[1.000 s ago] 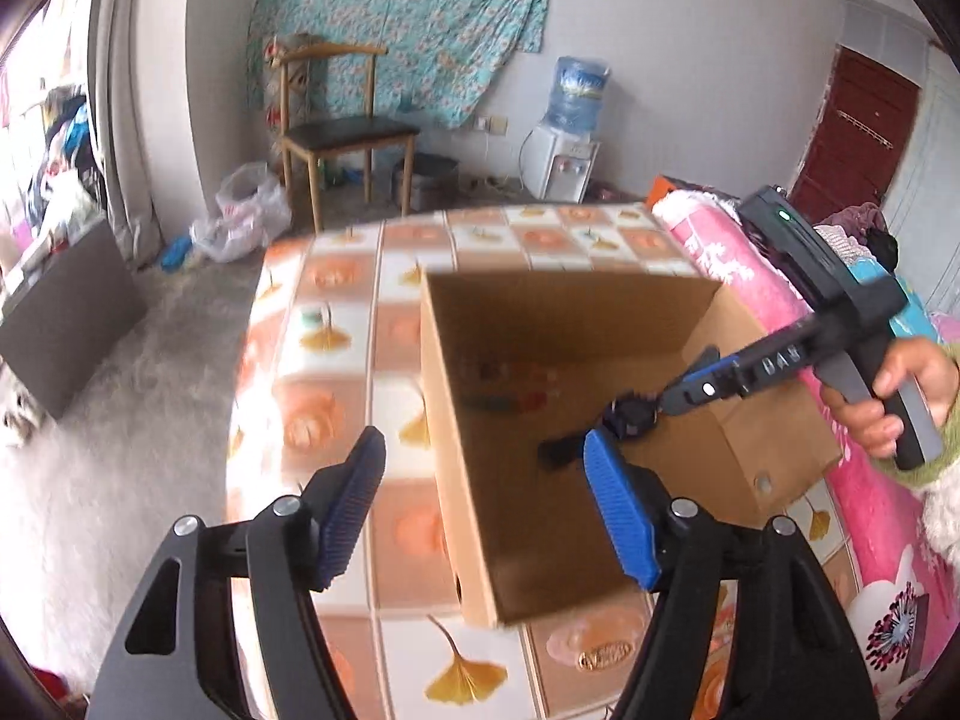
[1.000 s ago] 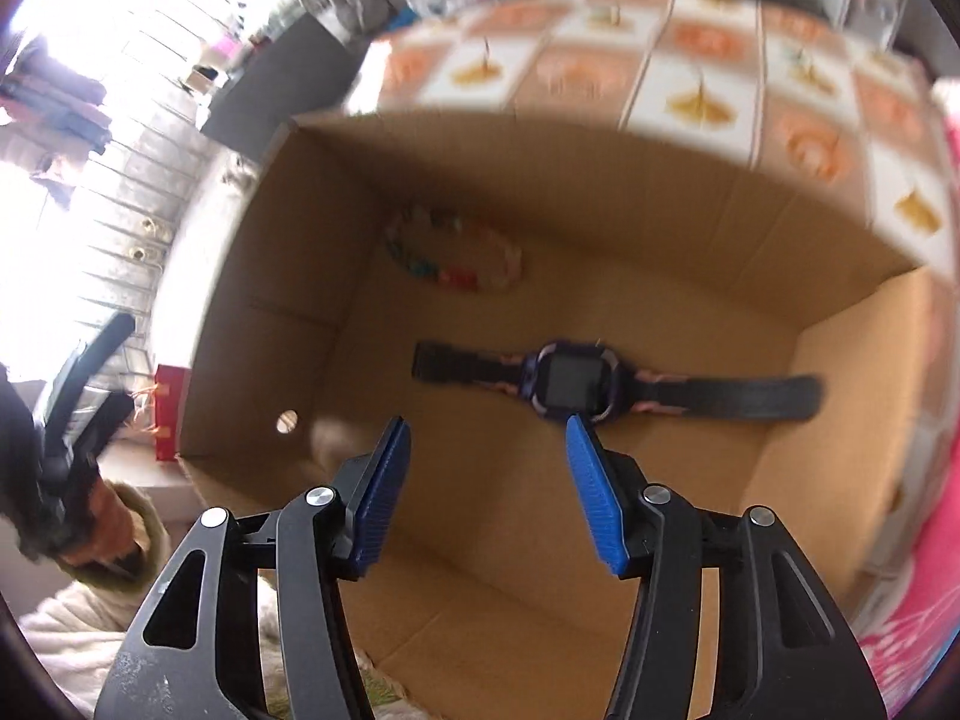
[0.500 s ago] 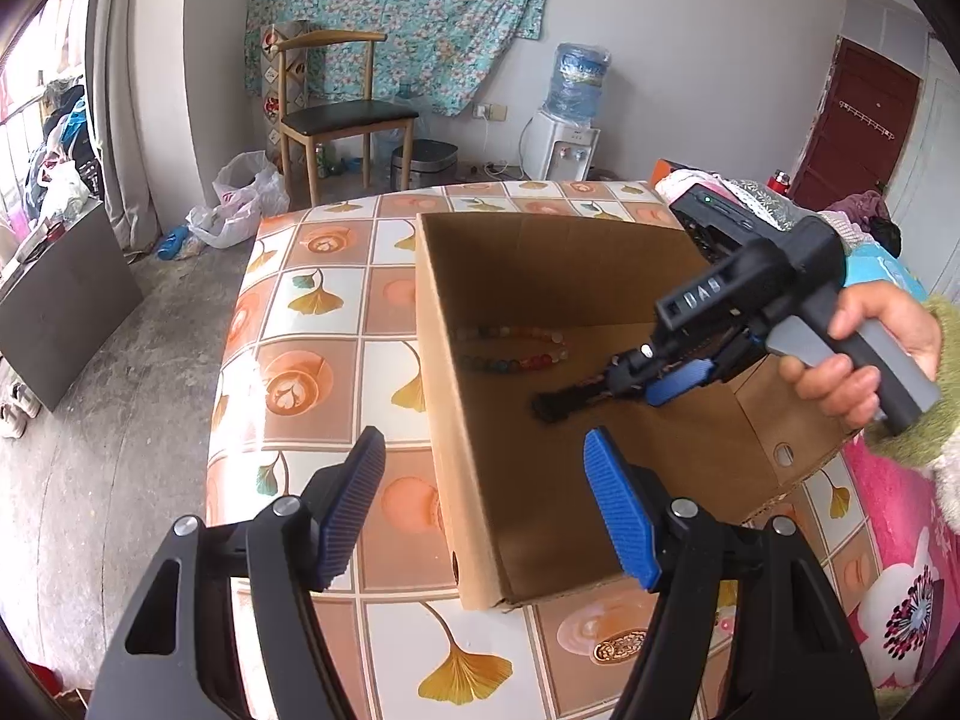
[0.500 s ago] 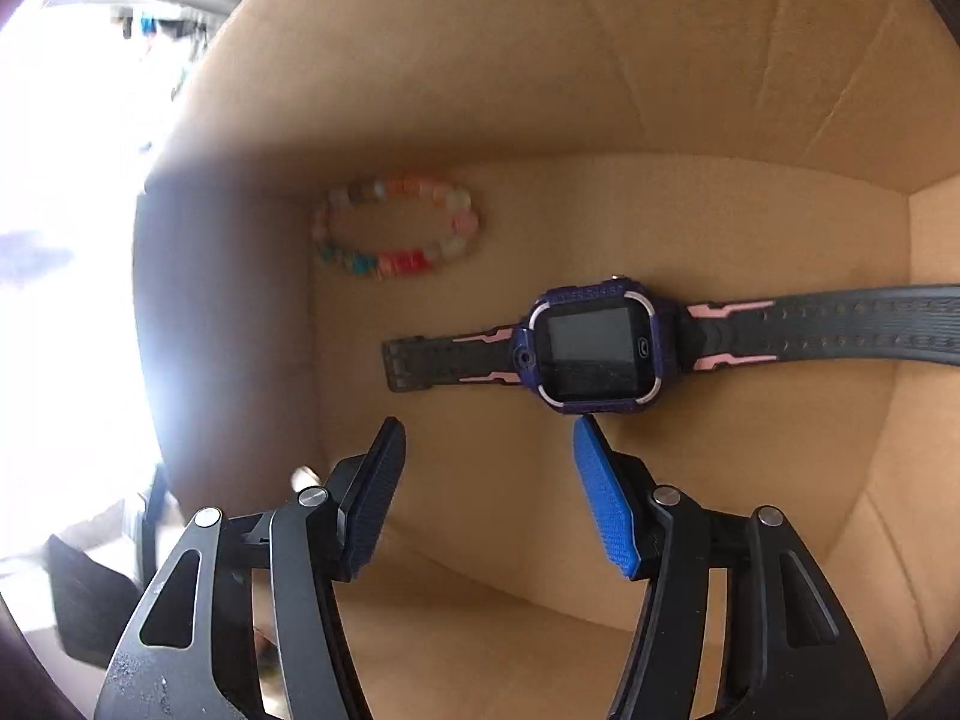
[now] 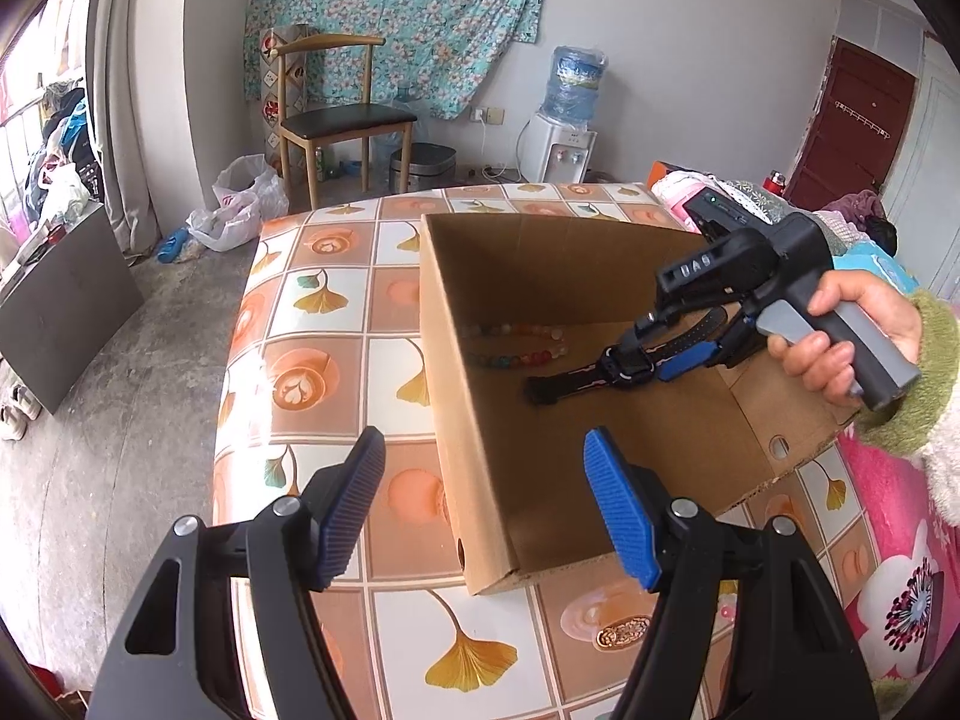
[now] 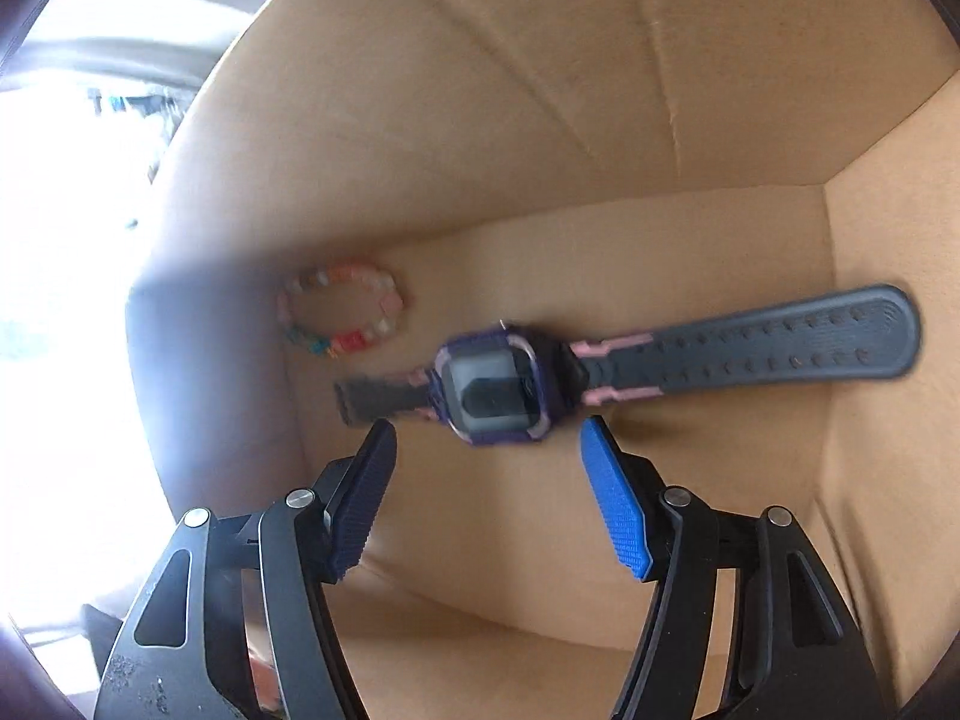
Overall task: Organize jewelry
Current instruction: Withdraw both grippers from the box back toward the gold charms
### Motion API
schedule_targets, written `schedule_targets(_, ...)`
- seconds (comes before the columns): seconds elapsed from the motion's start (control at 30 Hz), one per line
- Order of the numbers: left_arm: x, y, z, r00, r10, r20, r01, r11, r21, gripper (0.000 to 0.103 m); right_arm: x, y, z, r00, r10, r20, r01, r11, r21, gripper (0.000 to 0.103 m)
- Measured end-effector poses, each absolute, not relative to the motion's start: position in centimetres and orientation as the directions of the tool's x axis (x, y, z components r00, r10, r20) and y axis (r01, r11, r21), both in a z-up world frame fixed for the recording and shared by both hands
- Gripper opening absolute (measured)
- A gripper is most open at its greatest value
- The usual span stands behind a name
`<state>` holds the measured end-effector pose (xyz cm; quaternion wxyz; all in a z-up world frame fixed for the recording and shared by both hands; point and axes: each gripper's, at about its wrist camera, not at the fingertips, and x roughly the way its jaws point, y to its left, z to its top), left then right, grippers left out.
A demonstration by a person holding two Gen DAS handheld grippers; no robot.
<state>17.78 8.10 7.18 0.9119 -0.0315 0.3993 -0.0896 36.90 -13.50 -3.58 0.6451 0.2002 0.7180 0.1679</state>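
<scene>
I have lowered my right gripper (image 6: 483,438) into the cardboard box (image 6: 600,90), its jaws just opening wider around the watch (image 6: 495,384), not yet pinching, so the grasp comes next.

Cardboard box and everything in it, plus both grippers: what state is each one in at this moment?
cardboard box: open-topped, upright on the table.
watch: flat on the box floor, face up, strap unbuckled and stretched out.
bead bracelet: lying in the box corner, apart from the watch.
right gripper: jaws just opening, poised at the watch, nothing gripped.
left gripper: open, empty, outside the box.
</scene>
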Motion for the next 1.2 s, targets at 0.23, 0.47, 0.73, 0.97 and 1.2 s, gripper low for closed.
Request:
schedule_targets(0.23, 16.5, 8.6, 7.1, 0.662, -0.17, -0.73, 0.118, 0.985, -0.123, 0.07, 36.7, -14.4, -2.3, -0.041, 0.474, -0.88, 0.052, 0.88, 0.472, 0.063)
schedule_targets(0.47, 13.6, 8.8, 6.9, 0.671, -0.18, -0.72, 0.126, 0.984, -0.129, 0.076, 32.6, -14.7, 5.4, 0.122, 0.532, -0.838, -0.084, 0.846, 0.526, 0.067)
schedule_targets(0.73, 8.9, 7.9, 4.1, 0.637, -0.24, -0.732, 0.177, 0.971, -0.164, 0.085, 20.7, -18.8, 13.3, 0.406, 0.569, -0.715, -0.332, 0.821, 0.464, 0.08)
schedule_targets(0.97, 8.0, 6.2, -1.3, 0.54, -0.209, -0.815, 0.154, 0.977, -0.149, 0.086, 12.8, -21.8, 7.8, 0.51, 0.4, -0.761, -0.225, 0.917, 0.33, 0.089)
schedule_targets(1.2, 8.1, 5.2, -3.7, 0.529, -0.128, -0.839, 0.142, 0.988, -0.061, 0.087, 11.7, -25.6, -1.1, 0.49, 0.101, -0.866, 0.048, 0.989, 0.143, 0.089)
